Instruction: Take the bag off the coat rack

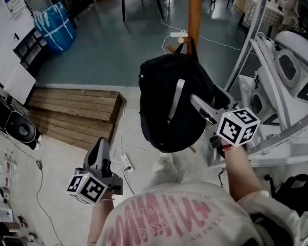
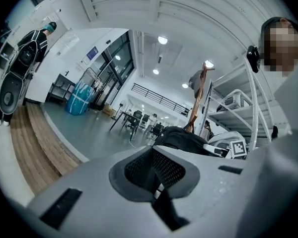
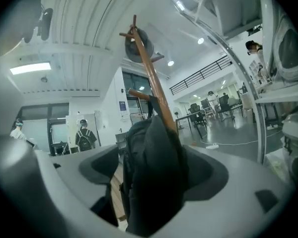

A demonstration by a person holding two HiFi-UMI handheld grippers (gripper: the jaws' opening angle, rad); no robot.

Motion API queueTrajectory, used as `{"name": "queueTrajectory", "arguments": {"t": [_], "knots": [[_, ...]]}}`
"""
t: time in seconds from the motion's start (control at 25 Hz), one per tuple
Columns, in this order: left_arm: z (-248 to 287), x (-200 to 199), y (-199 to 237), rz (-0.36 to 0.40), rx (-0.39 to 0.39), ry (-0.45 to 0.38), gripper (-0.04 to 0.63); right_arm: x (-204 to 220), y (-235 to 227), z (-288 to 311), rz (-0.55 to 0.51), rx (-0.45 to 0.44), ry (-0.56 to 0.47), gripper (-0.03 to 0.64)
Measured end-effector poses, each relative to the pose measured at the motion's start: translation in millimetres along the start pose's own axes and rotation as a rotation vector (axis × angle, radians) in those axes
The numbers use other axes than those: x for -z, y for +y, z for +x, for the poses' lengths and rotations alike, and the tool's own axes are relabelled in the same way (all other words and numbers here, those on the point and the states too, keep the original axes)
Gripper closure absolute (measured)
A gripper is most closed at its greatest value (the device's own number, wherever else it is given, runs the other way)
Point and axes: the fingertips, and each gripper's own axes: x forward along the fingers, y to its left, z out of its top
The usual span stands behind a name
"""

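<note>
Left gripper (image 1: 99,146) is shut and empty. Right gripper (image 1: 196,102) is held open around the soft black bag (image 1: 164,106), hung on the coat rack (image 1: 194,9). Its top loop should be lifted; some weight is expected.

Your bag (image 1: 169,106) is black all over, with 1 pale grey stripe down its front. The rack (image 1: 194,9) is orange-brown wood. Your left gripper (image 1: 99,146) and right gripper (image 1: 199,105) are both grey, and the fingers (image 2: 161,168) are dark with a fine mesh pattern. The left cube (image 1: 87,187) and right cube (image 1: 238,126) are white, printed with black square markers. Your shirt (image 1: 174,219) is white with pink lettering. The floor (image 1: 118,50) is dull blue-grey farther off and pale cream near you. The platform (image 1: 74,111) is brown wooden planks. The sack (image 1: 55,27) is bright blue with white bands. The power strip (image 1: 178,34) is white.
</note>
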Motion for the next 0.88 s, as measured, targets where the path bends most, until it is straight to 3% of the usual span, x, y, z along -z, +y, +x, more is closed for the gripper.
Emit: {"name": "queueTrajectory", "arguments": {"t": [0.2,0.36,0.56,0.76,0.88], "knots": [[15.2,0.3,10.1,0.0,0.002,0.031,0.592,13.7,-8.2,27.4,0.0,0.043,0.042,0.222],[35.1,4.2,15.8,0.003,0.01,0.055,0.592,15.9,-22.4,36.7,-0.022,0.082,0.052,0.27],[62.3,8.0,15.9,0.066,0.011,0.082,0.592,15.3,-40.5,42.9,-0.022,0.103,0.052,0.334],[89.5,8.2,17.1,0.009,0.033,0.086,0.591,12.7,-64.9,45.7,-0.021,0.113,0.049,0.411],[104.0,3.8,7.7,0.031,0.076,0.068,0.592,11.4,-73.9,48.1,-0.018,0.092,0.062,0.422]]}}
